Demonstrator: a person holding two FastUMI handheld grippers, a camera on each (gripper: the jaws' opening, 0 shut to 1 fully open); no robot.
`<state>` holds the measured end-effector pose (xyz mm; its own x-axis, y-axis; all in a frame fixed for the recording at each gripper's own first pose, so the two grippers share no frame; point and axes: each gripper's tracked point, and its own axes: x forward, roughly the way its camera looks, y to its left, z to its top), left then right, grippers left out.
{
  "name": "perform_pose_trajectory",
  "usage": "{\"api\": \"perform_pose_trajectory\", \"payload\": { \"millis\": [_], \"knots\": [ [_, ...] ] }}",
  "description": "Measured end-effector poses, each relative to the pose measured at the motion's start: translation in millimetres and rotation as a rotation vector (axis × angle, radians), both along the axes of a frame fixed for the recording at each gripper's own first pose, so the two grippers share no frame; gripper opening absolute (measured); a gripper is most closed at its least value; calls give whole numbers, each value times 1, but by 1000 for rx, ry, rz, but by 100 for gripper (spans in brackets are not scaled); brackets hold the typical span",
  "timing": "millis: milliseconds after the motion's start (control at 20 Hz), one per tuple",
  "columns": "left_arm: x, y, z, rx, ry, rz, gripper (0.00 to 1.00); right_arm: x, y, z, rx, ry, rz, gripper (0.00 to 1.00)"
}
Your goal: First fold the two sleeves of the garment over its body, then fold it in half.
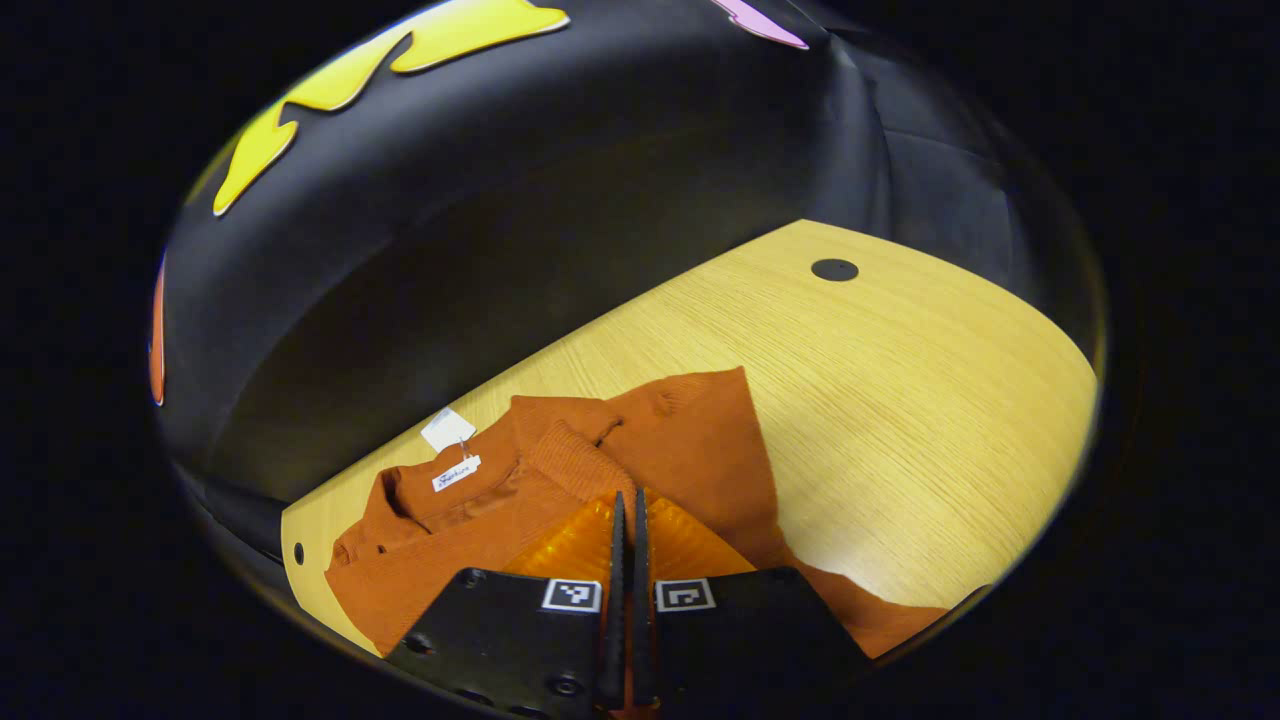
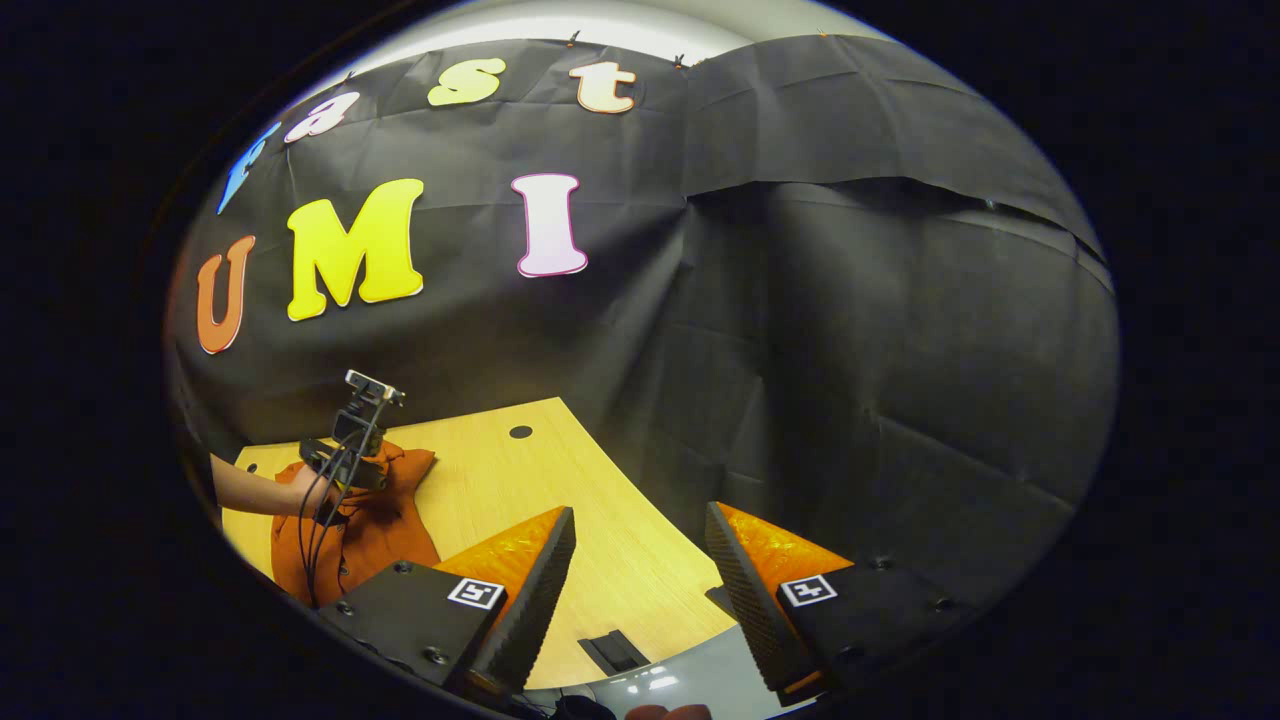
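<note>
Rust-orange knit, the garment [image 1: 690, 450] lay bunched on the wooden tabletop [image 1: 900, 400], its collar and white tag [image 1: 447, 430] toward the booth wall. Directly over the garment, the left gripper [image 1: 627, 520] had its jaws pressed together; whether cloth was pinched between them I cannot tell, though a sleeve fold seemed the likely purpose. Well away from the garment, past the tabletop's edge, the right gripper [image 2: 640, 560] hung with jaws spread wide and empty, probably waiting.
</note>
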<state>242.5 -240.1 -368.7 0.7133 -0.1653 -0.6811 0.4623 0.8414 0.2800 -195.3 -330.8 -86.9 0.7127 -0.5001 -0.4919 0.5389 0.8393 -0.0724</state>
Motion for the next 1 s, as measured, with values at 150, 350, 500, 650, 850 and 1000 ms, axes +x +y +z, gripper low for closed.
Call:
{"api": "perform_pose_trajectory", "payload": {
  "millis": [150,350,500,650,850,1000],
  "knots": [
    [-10,-28,5,-121,19,-38,11,12,3,5,-16,-4,37,84],
    [-28,-36,23,-138,22,-57,70,34,20,6,-8,-24,97,84],
    [-33,-23,62,-198,-47,-14,90,57,38,11,-14,-53,161,84],
    [-31,-1,141,-277,-192,10,94,99,65,26,3,-120,232,84],
    [-47,46,279,-349,-437,26,98,171,125,57,33,-250,374,85],
    [-72,84,353,-403,-540,97,99,212,176,81,58,-333,486,84]
  ]
}}
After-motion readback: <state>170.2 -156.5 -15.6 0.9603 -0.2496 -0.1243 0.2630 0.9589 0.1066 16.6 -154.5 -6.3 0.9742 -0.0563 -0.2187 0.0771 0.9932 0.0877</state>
